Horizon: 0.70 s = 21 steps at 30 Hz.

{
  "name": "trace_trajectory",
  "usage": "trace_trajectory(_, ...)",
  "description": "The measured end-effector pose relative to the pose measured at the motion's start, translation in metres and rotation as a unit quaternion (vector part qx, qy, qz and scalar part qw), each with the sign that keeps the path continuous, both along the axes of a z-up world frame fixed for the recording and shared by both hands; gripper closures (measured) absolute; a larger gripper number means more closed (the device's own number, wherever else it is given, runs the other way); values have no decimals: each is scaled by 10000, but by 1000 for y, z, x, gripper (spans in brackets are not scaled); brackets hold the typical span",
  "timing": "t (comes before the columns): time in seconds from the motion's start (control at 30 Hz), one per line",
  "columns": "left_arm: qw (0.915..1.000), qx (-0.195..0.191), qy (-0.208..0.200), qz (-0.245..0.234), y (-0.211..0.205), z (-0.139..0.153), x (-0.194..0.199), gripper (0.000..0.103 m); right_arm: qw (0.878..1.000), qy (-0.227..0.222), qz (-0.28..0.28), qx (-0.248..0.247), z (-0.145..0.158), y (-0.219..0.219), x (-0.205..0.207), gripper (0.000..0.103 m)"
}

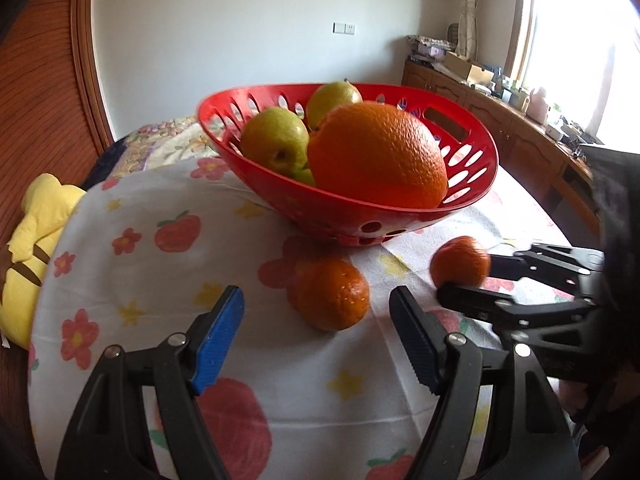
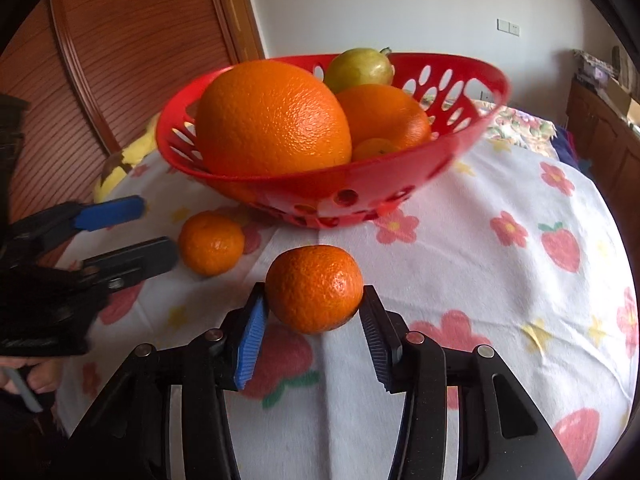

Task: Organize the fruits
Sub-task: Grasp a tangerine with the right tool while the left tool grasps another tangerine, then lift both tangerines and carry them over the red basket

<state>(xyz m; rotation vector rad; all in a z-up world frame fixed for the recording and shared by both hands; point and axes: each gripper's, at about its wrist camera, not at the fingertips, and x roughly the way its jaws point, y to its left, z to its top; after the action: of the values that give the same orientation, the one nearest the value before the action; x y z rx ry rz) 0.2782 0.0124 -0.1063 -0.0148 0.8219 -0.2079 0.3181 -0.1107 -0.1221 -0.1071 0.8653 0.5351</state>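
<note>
A: 2 mandarins sit on the counter by the basket. Which first?

B: The right claw clamps the near-edge mandarin; lift it into the basket, beside 2 oranges and pears. The left claw, jaws apart, faces the other mandarin.

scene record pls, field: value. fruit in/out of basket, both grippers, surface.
surface: white cloth with strawberry and flower print
basket: red perforated plastic basket, on the cloth
in basket: large orange, two green pears, more fruit behind
loose fruit: two small mandarins on the cloth
left gripper: open, near mandarin ahead of its fingertips, not touching
right gripper: far mandarin between its pads, both look to be touching; firm grip unclear
background: yellow plush toy at the cloth's edge
</note>
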Motion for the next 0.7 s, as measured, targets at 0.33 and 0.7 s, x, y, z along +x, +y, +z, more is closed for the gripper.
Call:
trace_trajectory(0.33, 9994, 105, 330, 27, -14, -16, 18, 28, 9999, -76, -51, 137, 12, -19, -10, 56)
trace_trajectory(0.7, 9988, 44, 494, -35, -12, -25, 24, 48, 9999, -37, -36, 116, 10, -24, -14, 56)
